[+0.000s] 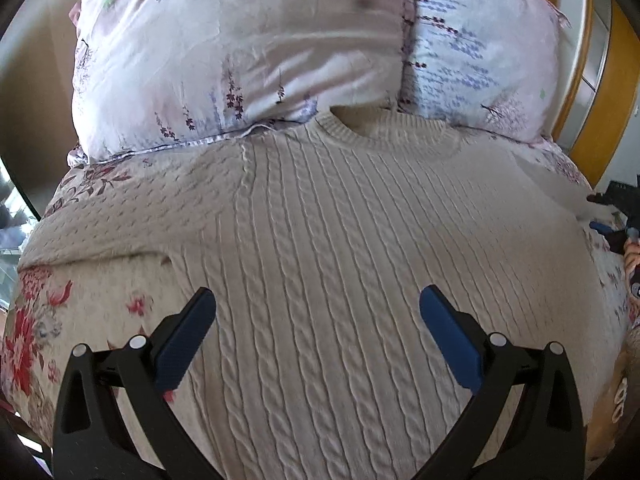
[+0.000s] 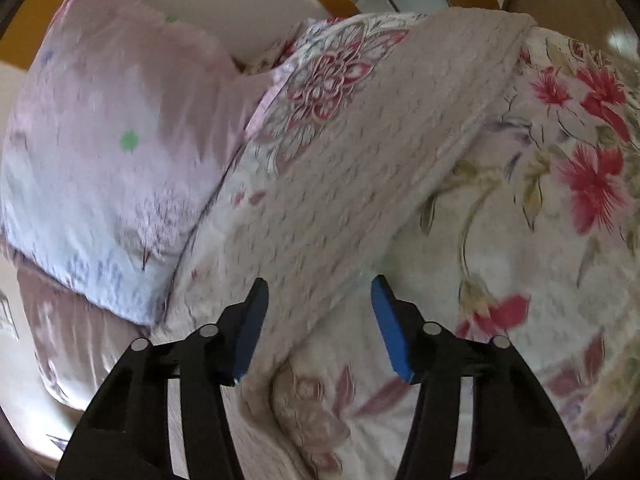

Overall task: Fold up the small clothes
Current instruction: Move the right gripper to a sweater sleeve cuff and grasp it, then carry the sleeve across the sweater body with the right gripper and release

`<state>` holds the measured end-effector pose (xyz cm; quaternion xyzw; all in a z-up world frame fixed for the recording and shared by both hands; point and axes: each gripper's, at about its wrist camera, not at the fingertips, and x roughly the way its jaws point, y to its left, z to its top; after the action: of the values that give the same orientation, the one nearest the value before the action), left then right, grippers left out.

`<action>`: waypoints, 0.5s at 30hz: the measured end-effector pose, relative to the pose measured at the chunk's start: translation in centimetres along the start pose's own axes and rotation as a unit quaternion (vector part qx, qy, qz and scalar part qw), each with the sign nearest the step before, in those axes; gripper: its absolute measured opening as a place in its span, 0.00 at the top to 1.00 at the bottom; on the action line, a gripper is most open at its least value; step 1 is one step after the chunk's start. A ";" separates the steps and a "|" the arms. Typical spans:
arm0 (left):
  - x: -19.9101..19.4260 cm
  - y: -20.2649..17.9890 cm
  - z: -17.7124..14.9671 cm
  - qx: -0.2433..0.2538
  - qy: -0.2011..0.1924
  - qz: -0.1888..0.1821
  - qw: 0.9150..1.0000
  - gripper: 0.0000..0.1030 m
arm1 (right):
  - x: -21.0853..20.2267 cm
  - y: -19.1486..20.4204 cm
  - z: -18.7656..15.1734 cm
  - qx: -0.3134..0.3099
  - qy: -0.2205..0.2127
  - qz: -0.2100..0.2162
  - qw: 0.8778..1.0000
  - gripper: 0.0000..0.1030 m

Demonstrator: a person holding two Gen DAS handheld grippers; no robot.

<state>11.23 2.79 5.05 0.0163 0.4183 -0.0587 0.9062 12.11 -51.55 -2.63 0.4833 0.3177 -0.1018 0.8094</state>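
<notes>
The far side of the bed is closed off by two pillows, stacked side by side against the headboard; the collar of the cream sweater is pressed right up to them, so little room is left there. Above the sweater's flat body an open way is offered, and the left gripper is held over it with fingers spread wide. In the right wrist view, the spread right gripper is flanked on its left by a pillow; bare floral bedsheet is left free to its right.
</notes>
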 end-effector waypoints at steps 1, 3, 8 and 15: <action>0.3 0.1 0.3 -0.001 0.002 0.001 1.000 0.02 | 0.3 -0.1 0.4 0.008 -0.003 0.007 1.000 0.49; 0.8 0.2 0.9 -0.002 0.006 0.000 1.000 0.02 | 0.6 -0.3 1.1 0.019 -0.009 0.012 1.000 0.55; 1.6 0.3 2.0 -0.010 -0.001 -0.024 1.000 0.02 | 0.0 -2.1 3.3 0.055 -0.046 -0.003 0.997 0.69; 2.4 0.1 3.4 -0.008 -0.005 -0.037 0.999 0.02 | -0.7 -2.4 4.0 0.030 -0.079 -0.022 0.996 0.89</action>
<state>15.34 2.40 5.43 -0.0069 0.4143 -0.0886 0.9058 12.13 -56.30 -2.64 0.4907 0.2605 -0.1668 0.8146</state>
